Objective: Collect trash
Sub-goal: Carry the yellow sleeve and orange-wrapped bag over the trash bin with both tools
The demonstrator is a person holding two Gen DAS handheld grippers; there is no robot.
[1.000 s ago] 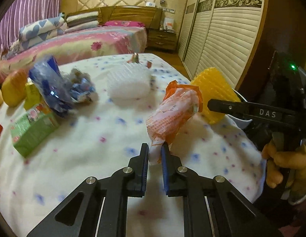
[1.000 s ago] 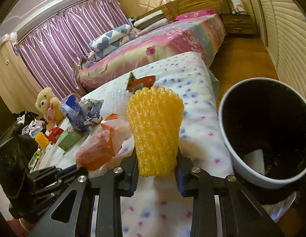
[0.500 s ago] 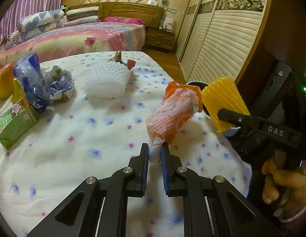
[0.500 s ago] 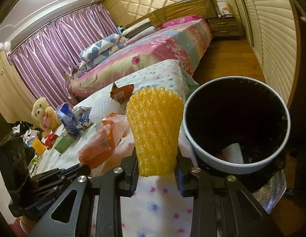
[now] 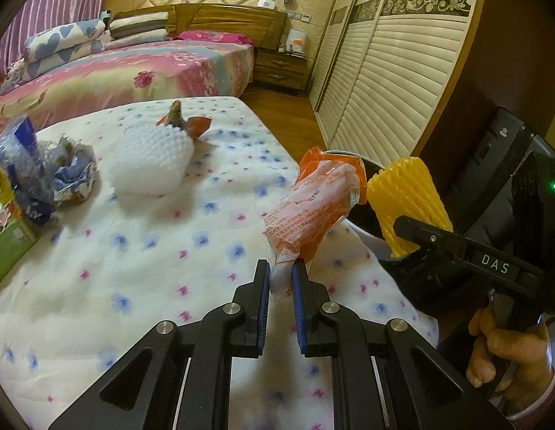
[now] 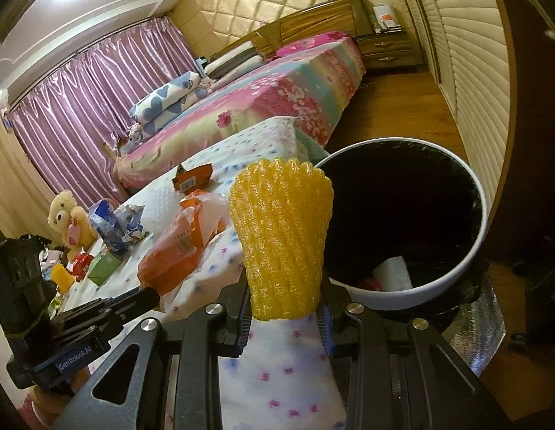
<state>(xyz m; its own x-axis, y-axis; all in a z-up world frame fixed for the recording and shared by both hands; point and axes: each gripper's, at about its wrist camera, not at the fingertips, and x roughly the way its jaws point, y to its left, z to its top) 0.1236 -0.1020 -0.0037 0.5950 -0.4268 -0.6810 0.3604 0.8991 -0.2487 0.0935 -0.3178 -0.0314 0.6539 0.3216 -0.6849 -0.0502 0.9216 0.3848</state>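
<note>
My left gripper (image 5: 280, 279) is shut on the tail of an orange and clear plastic wrapper (image 5: 315, 208), held above the flowered cloth near the table's right edge. My right gripper (image 6: 282, 317) is shut on a yellow foam fruit net (image 6: 281, 236), held upright just left of the white-rimmed black trash bin (image 6: 435, 286). The net also shows in the left wrist view (image 5: 406, 204), in front of the bin's rim (image 5: 363, 220). The bin holds a white roll (image 6: 393, 272) and something red.
On the cloth lie a white foam net (image 5: 152, 161), an orange snack packet (image 5: 186, 123), crumpled blue wrappers (image 5: 41, 175) and a green carton (image 5: 8, 240). A teddy bear (image 6: 67, 215) sits at the far left. A bed and wardrobe doors stand behind.
Both grippers have moved right with their loads. The bin has come closer to the yellow net and now sits right beside it.
</note>
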